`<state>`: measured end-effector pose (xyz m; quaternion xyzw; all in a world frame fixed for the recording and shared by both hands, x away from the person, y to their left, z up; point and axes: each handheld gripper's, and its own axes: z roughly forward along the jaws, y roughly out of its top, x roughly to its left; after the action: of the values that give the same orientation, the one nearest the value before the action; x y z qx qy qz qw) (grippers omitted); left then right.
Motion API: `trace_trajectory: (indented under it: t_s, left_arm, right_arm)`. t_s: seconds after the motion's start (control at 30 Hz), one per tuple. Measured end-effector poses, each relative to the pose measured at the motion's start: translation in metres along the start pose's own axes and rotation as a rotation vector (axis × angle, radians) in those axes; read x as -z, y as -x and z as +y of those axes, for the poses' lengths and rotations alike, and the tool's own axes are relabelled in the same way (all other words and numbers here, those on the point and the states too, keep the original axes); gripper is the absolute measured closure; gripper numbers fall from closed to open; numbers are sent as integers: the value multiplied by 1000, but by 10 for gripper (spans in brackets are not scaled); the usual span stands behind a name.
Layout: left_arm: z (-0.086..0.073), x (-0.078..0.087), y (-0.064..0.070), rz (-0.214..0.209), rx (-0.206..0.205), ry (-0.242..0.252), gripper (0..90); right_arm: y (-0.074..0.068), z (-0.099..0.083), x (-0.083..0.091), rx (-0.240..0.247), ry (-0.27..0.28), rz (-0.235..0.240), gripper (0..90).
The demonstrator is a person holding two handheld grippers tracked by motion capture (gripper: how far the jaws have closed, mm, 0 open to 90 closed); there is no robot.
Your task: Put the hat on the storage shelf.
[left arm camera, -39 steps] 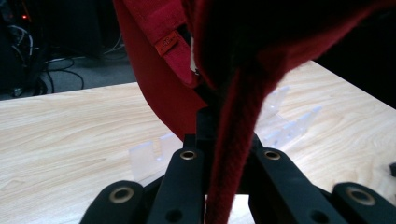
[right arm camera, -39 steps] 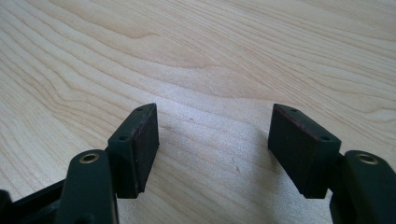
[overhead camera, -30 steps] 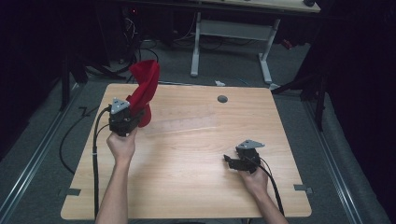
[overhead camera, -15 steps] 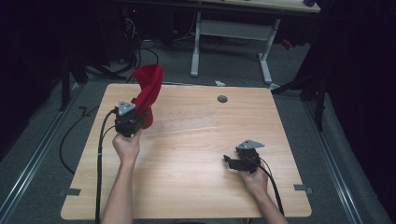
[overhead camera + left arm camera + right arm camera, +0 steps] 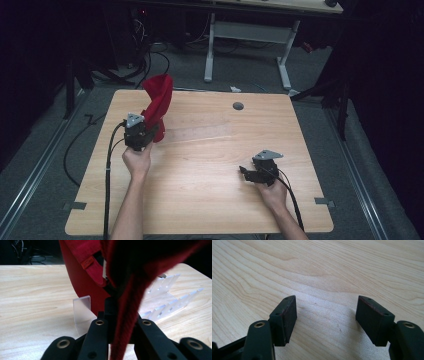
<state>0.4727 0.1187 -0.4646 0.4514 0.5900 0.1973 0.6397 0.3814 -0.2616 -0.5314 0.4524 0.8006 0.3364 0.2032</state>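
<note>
- Shifted since half a second ago: left gripper and red cloth, both slightly lower and nearer the person; right gripper unmoved.
- Surroundings: light wooden table with a round grey grommet near the far edge; grey floor, black cables and a white-legged desk frame beyond the table.
- Clear acrylic rack lying flat on the table past the cloth, its slotted teeth visible in the left gripper view; one upright clear tab just ahead of the jaws, partly hidden by the cloth.
- Obstruction: hanging fabric covering the middle and upper right of the left gripper view, hiding the jaw tips.
- Cloth: deep red, thick and soft, with a stitched hem and small red label; held upright above the table's far left part, twisted into a tall fold.
- Left gripper: clamped on the cloth's lower end, fabric pinched between the jaws.
- Right gripper: resting low over bare wood at the near right, jaws spread wide apart, nothing between them.
</note>
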Motion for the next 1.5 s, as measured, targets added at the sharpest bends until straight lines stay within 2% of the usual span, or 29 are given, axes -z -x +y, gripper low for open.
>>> trace_trajectory:
  t_s: [0.17,0.33,0.47,0.6,0.73,0.8,0.87,1.1,1.23,1.5]
  left_arm:
    - [-5,1,-2,1,7,-27,801]
    - [-6,2,-1,5,-9,-41,761]
    - [-6,4,0,11,-28,-42,600]
    - [-4,8,2,19,-27,-52,446]
    - [-2,14,3,24,-62,-59,388]
    - [-1,17,4,15,-61,-58,370]
    - [0,19,4,10,-58,-45,392]
    - [5,33,-2,17,-33,-22,388]
    - [7,40,-2,12,-45,-16,383]
    - [9,52,-4,8,-39,-8,382]
  right_arm:
    - [0,0,0,4,0,3,335]
    - [-1,0,0,4,0,7,336]
    - [-1,0,0,5,0,7,336]
    - [-1,0,0,5,0,7,336]
    - [-1,0,0,5,0,7,336]
    - [-1,0,0,4,0,6,335]
    - [-1,0,0,5,0,6,335]
    - [-1,0,0,5,1,7,335]
    - [-1,0,0,5,1,7,335]
    - [-1,0,0,5,0,7,335]
